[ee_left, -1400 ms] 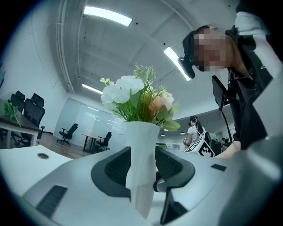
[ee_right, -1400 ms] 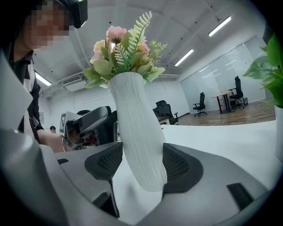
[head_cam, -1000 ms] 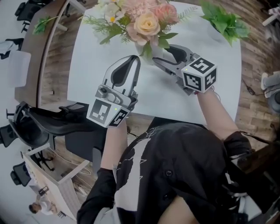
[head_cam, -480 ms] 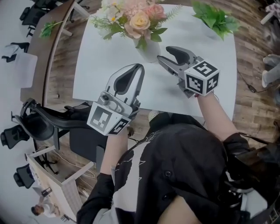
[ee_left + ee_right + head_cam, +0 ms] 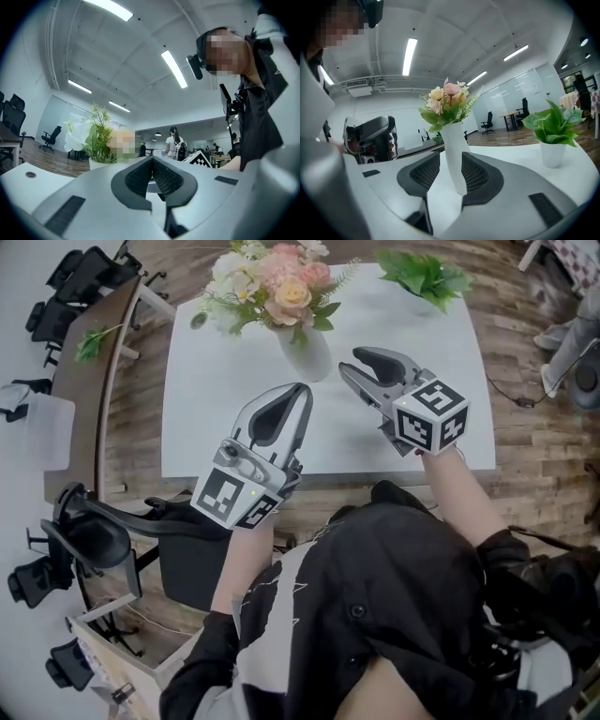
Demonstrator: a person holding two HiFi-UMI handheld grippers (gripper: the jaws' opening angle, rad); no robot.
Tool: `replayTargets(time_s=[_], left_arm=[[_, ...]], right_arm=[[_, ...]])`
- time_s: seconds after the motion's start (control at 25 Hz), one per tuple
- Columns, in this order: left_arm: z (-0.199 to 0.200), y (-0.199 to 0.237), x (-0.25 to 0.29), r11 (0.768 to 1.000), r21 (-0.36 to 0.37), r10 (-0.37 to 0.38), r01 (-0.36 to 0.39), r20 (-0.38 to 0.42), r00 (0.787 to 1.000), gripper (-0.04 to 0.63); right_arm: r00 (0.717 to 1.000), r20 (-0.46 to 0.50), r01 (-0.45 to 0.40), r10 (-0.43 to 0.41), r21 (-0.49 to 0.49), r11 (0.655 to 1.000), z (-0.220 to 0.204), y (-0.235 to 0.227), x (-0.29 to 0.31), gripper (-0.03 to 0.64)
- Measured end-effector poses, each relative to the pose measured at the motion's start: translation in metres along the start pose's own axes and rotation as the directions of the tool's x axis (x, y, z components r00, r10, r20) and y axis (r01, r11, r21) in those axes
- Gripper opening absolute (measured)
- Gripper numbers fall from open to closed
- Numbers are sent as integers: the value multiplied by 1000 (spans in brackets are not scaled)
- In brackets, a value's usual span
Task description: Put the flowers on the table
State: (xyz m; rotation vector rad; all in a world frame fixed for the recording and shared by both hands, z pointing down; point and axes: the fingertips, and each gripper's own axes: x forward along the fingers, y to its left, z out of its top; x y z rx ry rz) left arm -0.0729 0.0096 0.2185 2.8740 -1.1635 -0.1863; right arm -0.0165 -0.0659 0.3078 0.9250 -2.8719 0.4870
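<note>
A bunch of pink and cream flowers (image 5: 281, 292) stands upright in a white vase (image 5: 307, 352) on the white table (image 5: 216, 409). My right gripper (image 5: 352, 362) hovers just right of the vase, apart from it. Its jaws are closing with nothing between them. In the right gripper view the vase (image 5: 454, 154) and flowers (image 5: 447, 101) stand ahead of the jaws, in line with the gap. My left gripper (image 5: 298, 390) is shut and empty, over the table's near part. The left gripper view shows the flowers (image 5: 93, 136) off to the left.
A green potted plant (image 5: 424, 276) stands at the table's far right corner, also in the right gripper view (image 5: 553, 131). A black office chair (image 5: 94, 521) sits left of the table's near edge. A brown desk (image 5: 80, 381) runs along the left.
My right gripper has drawn back from the vase toward me and its jaws have narrowed. The vase stays on the table. The left gripper stays shut.
</note>
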Motion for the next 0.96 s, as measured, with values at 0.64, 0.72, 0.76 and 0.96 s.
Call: replayTargets(time_s=[0.64,0.72,0.76,0.96], left_arm=[[13,-20,-50,989,-14,-144,145,23,989,14],[15,-23,-53,988,-14,-151,151,25,988,14],[15,-24,-55,988,-13,-154,155,27,988,14],[16,-27,-63,987,-8,-163,164,28,986,14]], right_arm=[[987,38,154,-154,7,988,-7,54,-32,17],[987,41,157,-157,0,988,-6,59,-34,17],[986,43,159,-158,-2,987,-6,62,-35,17],[985,50,169,-168,-10,986,-6,71,-38,17]])
